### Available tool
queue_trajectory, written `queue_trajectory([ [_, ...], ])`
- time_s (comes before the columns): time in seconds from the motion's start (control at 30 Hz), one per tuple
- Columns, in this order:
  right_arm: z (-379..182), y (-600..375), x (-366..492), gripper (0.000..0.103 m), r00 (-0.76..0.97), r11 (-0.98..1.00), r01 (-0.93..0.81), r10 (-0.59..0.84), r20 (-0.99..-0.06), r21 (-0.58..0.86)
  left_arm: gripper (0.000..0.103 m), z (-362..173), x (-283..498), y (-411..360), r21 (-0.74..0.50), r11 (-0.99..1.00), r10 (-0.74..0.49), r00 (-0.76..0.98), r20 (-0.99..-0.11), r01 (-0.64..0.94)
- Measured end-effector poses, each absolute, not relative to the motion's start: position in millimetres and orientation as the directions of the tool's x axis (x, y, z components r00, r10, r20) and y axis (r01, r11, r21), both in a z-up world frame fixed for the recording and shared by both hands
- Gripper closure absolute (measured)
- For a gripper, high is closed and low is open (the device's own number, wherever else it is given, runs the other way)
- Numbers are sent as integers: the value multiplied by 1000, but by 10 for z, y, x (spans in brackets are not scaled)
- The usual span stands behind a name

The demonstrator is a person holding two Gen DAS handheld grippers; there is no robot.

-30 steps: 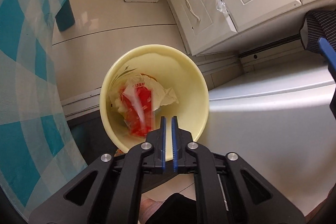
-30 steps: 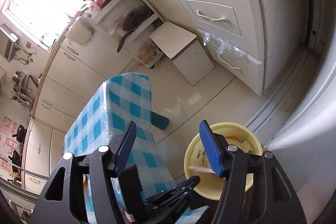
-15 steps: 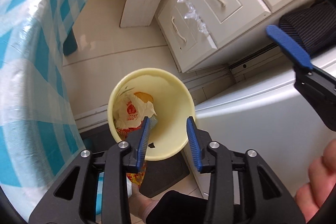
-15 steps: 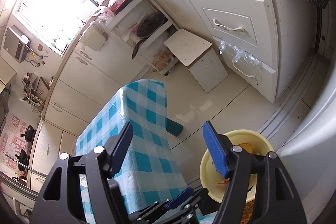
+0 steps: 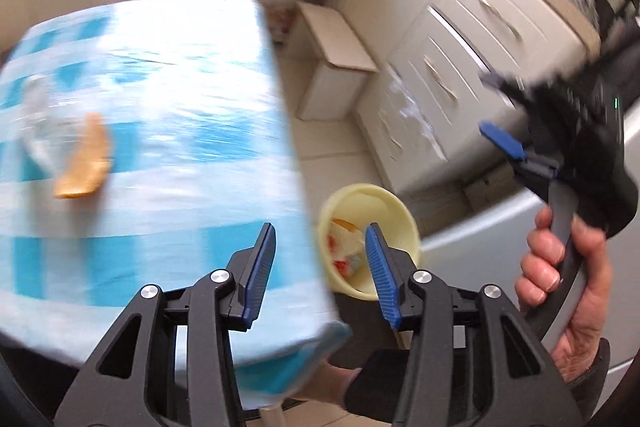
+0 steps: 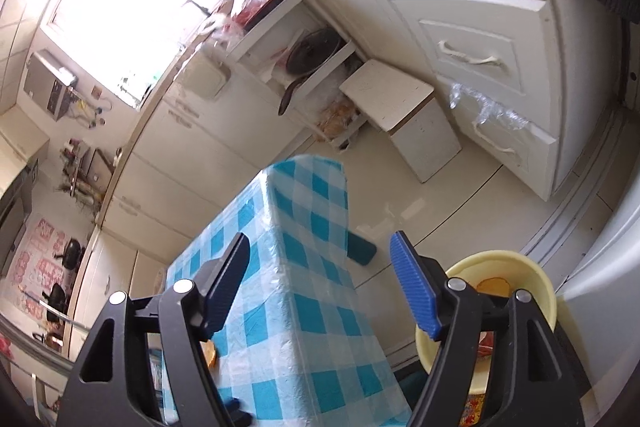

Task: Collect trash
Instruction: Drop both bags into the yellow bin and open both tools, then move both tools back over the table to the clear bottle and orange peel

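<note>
Left tongs [image 5: 318, 267] just opened, empty, angled down over blurred blue-checked table [image 5: 168, 131]; right tongs [image 6: 320, 281] wide, empty.

A blue-checked tabletop [image 6: 320, 307] stands near white drawers [image 6: 480, 55] (clear plastic hangs on one handle), with a small white stool [image 6: 404, 107] between.

We see worktop [image 5: 168, 99] w/ blue-white check cloth; orange peel [image 5: 84, 159] and clear plastic [image 5: 38, 123] on it. Yellow bin [image 5: 384, 203] on floor [image 6: 460, 211].
</note>
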State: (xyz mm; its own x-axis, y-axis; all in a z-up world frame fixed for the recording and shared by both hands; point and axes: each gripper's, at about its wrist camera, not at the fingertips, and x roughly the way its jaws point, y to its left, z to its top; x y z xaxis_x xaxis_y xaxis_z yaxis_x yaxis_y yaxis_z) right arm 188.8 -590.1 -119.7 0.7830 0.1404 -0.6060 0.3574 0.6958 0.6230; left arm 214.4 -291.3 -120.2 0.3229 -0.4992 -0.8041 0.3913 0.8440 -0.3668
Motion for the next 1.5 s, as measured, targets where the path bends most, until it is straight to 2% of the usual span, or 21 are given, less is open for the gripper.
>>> queue_trajectory([
  [0.13, -1234, -5333, 2226, 31, 717, 789, 245, 244, -653, 564, 56, -1086, 2490, -2038, -346, 910, -412, 407, -815, 230],
  [0.3, -1403, -4385, 2631, 32, 619, 865, 77, 348, -704, 495, 54, -1173, 2883, -1193, -432, 902, -405, 399, -823, 25],
  [0.5, -1551, -3851, 3070, 31, 601, 787, -4, 496, -628, 617, 53, -1490, 3150, -907, -507, 854, -445, 343, -827, -115],
  [0.6, -1634, -3671, 3260, 31, 585, 742, -4, 545, -601, 670, 52, -1592, 3221, -737, -519, 840, -445, 344, -827, -158],
  [0.8, -1836, -3179, 3517, 31, 496, 714, -22, 615, -612, 699, 46, -1622, 3480, -487, -499, 843, -410, 361, -837, -199],
  [0.93, -1807, -2851, 3477, 30, 376, 627, -123, 747, -549, 769, 45, -1670, 3634, -303, -467, 854, -374, 355, -857, -228],
  [1.03, -1659, -2900, 3383, 30, 428, 685, -130, 691, -583, 717, 45, -1691, 3685, -212, -441, 864, -346, 352, -870, -242],
  [1.2, -1660, -3203, 3340, 25, 505, 893, 3, 387, -772, 450, 44, -1563, 3670, -233, -441, 884, -363, 369, -856, -154],
  [1.3, -1798, -3269, 3353, 25, 476, 915, 32, 340, -811, 403, 31, -1363, 3641, -552, -384, 923, -362, 380, -851, 20],
  [1.37, -1822, -3206, 3336, 25, 474, 939, 0, 303, -827, 345, 24, -1261, 3605, -802, -280, 947, -319, 395, -862, 155],
  [1.5, -1805, -3002, 3297, 25, 479, 962, -91, 267, -836, 256, 23, -1145, 3500, -1198, 23, 924, -187, 503, -844, 382],
])
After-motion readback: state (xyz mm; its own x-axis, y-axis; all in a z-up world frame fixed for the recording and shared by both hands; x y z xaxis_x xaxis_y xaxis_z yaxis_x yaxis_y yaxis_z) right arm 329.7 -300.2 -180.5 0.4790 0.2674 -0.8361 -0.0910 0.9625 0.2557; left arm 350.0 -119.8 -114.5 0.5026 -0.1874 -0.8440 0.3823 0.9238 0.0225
